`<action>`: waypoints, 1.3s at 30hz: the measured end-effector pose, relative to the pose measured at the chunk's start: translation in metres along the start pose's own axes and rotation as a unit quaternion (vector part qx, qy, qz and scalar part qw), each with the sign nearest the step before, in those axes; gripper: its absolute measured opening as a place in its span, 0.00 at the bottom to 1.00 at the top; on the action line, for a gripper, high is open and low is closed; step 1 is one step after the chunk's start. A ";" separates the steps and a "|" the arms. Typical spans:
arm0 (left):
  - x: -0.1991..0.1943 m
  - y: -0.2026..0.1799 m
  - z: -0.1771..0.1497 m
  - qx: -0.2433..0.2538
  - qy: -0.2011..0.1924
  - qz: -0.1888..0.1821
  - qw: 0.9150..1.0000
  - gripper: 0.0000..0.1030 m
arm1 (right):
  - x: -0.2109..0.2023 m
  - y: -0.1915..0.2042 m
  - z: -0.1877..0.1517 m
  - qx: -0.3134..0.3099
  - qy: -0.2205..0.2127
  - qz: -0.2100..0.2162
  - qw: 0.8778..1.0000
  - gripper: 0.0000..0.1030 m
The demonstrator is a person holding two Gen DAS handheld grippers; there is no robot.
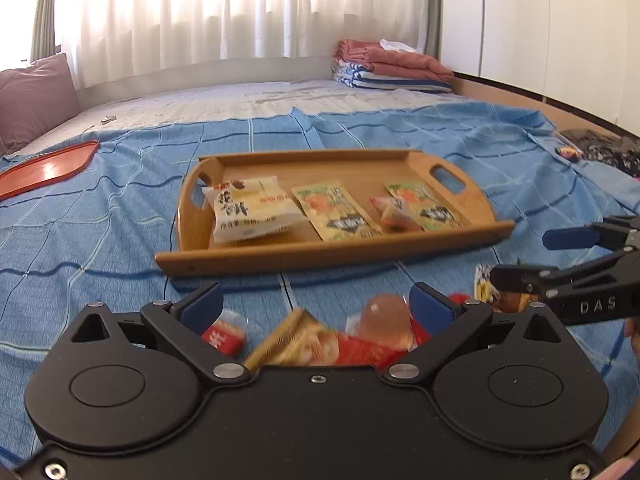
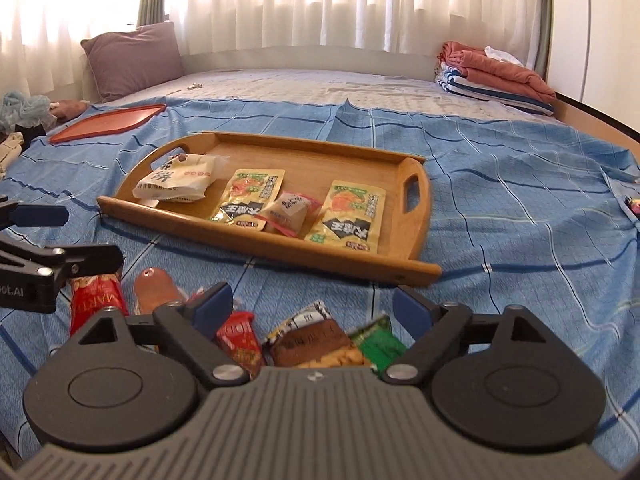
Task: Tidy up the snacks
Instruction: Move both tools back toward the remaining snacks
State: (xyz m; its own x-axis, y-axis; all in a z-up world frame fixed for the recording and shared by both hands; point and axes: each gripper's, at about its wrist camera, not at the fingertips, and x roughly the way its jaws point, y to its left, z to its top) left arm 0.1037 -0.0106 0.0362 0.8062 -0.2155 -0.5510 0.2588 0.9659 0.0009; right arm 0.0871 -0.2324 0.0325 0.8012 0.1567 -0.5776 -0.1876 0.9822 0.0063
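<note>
Bed [image 2: 500,208], blue sheet; wooden tray [image 2: 320,152] on it holding four snack packets [image 2: 352,212]; more loose snacks [image 2: 308,340] near us; our left gripper [image 1: 316,304] and right gripper [image 2: 312,308], jaws wide, gripping nothing

The wooden tray [image 2: 224,240] holds four packets along its near half — its far half lies bare. Between its near rim and the loose snack pile [image 2: 312,340] runs a strip of open blue bedspread [image 2: 520,220]. Each hand-held gripper flanks the other closely; right of the tray the bedspread is free.
</note>
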 end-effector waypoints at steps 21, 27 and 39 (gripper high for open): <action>-0.008 0.006 -0.046 -0.021 0.045 0.022 0.999 0.97 | -0.005 -0.011 -0.048 0.036 -0.011 -0.028 0.999 1.00; -0.004 0.007 -0.043 -0.033 0.041 0.024 0.998 0.95 | -0.004 -0.019 -0.048 0.067 -0.019 -0.039 0.997 1.00; 0.009 -0.002 -0.033 -0.023 0.035 0.011 0.999 0.92 | -0.016 -0.038 -0.050 0.005 -0.023 -0.107 0.994 1.00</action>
State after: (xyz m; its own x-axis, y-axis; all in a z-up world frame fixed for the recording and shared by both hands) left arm 0.0929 -0.0101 0.0037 0.7718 -0.1844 -0.6085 0.2146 0.9764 -0.0237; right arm 0.0530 -0.2777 0.0007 0.8477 -0.0505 -0.5281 -0.0058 0.9945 -0.1045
